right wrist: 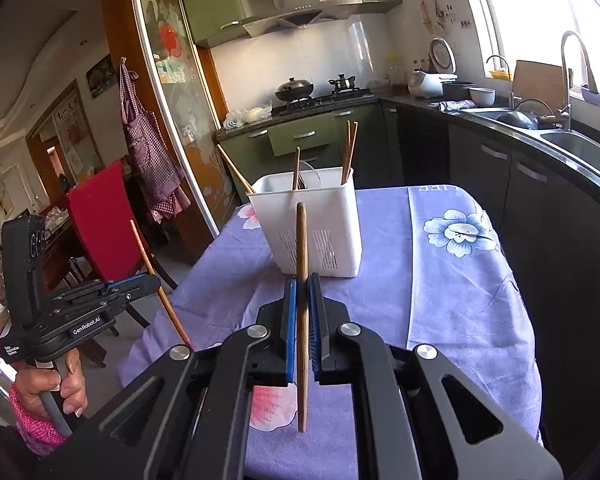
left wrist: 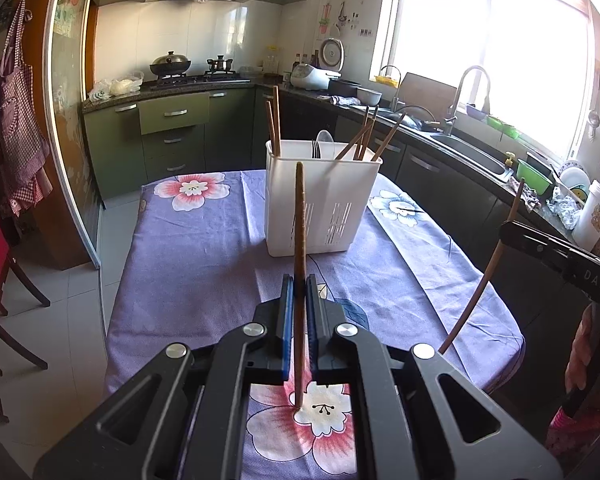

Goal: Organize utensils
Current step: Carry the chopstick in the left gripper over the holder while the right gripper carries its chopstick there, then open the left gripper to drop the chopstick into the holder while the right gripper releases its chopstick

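A white slotted utensil holder (left wrist: 320, 196) stands on the table and also shows in the right wrist view (right wrist: 312, 224). It holds several brown chopsticks (left wrist: 276, 120) and a spoon (left wrist: 323, 138). My left gripper (left wrist: 299, 284) is shut on an upright brown chopstick (left wrist: 299, 220), above the table in front of the holder. My right gripper (right wrist: 302, 284) is shut on another upright chopstick (right wrist: 301, 240), also in front of the holder. Each gripper shows in the other's view: the right one (left wrist: 512, 232) at the right, the left one (right wrist: 140, 284) at the left.
The table carries a purple flowered cloth (left wrist: 204, 248). A red chair (right wrist: 100, 224) stands at the table's left side. Green cabinets, a stove (left wrist: 188, 76) and a sink counter (left wrist: 468, 148) run behind and to the right.
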Motion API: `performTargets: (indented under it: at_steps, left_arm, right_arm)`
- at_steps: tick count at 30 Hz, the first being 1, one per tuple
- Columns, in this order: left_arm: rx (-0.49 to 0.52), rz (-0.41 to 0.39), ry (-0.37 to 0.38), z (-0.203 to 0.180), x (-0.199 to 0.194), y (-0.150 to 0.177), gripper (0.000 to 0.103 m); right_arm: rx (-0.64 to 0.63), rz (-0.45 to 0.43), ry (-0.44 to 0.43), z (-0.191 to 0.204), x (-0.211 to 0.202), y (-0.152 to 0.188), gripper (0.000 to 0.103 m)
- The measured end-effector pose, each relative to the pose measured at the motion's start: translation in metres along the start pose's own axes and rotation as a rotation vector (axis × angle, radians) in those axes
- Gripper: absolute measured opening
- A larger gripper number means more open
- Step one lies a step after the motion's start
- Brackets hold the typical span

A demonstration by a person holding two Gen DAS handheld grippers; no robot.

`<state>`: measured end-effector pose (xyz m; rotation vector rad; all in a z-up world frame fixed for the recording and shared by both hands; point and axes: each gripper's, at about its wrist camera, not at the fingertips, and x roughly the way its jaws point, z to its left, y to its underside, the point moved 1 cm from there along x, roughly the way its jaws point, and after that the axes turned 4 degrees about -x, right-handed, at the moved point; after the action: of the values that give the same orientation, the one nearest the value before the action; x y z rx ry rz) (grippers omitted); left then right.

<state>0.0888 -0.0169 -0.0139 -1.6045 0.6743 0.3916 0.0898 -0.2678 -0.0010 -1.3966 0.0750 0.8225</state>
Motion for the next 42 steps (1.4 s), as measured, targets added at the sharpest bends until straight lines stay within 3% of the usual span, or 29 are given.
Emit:
performTargets:
  at_steps: [14,24,28,36,42]
  left_arm:
    - [0.008,-0.034,0.032,-0.004,-0.014,-0.033,0.006]
    - [0.052,-0.106,0.112,-0.024,-0.03,-0.113,0.006]
    - [0.051,-0.178,0.107,-0.029,-0.03,-0.149,0.006]
    - [0.034,-0.264,0.081,-0.033,-0.001,-0.202,0.006]
    - [0.033,-0.218,0.048,-0.03,0.051,-0.211,0.006]
  right_arm:
    - [-0.048,-0.071,-0.011,0.013,-0.009,-0.042,0.007]
    - [-0.096,-0.221,0.014,0.017,-0.023,-0.142,0.007]
    - [-0.09,-0.284,0.03,0.012,-0.019,-0.185,0.007]
    - [-0.081,-0.318,0.065,-0.004,0.024,-0.245,0.007]
    - [-0.046,-0.244,0.052,-0.024,0.087,-0.25,0.007]
